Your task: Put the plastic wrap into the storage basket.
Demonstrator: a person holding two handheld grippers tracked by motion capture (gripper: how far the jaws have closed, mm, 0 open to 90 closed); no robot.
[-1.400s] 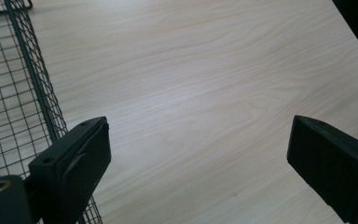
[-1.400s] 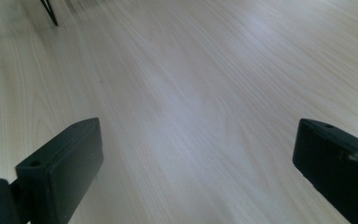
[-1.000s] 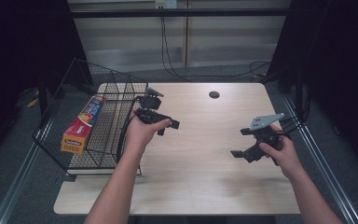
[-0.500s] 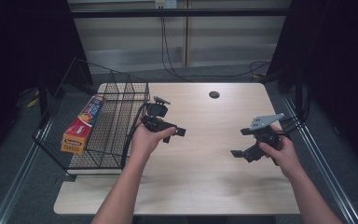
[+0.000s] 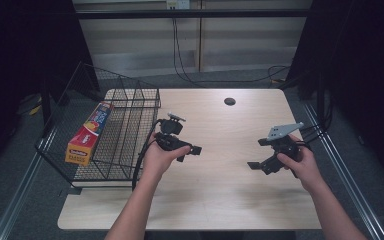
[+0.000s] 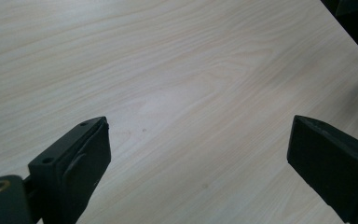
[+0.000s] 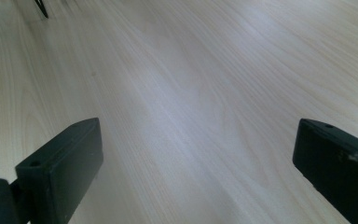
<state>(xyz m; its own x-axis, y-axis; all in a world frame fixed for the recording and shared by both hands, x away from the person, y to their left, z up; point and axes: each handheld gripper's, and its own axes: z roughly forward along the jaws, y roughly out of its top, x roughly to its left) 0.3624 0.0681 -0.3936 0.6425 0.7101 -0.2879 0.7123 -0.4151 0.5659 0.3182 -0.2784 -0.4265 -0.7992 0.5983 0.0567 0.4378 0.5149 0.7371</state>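
1. The long orange, red and blue box, apparently a kitchen wrap carton, lies lengthwise in the outer part of the wire basket at the tabletop's left edge. The left gripper is the nearer one, just right of the basket and over bare wood.
2. Risk, as I judge it: the basket overhangs the left edge, so a push or a jaw snagged in the mesh could tip it off. The gripper's trailing cable, hanging close to the basket's right wall, could also catch on the wire.
3. A grip near one end of the carton could let it swing or slip out.
4. Left hand: wrist turned, jaws pointing right and spread wide, nothing between them.
5. Right gripper hovers near the right edge, held low in the right hand, jaws aimed leftward, wide apart and empty.
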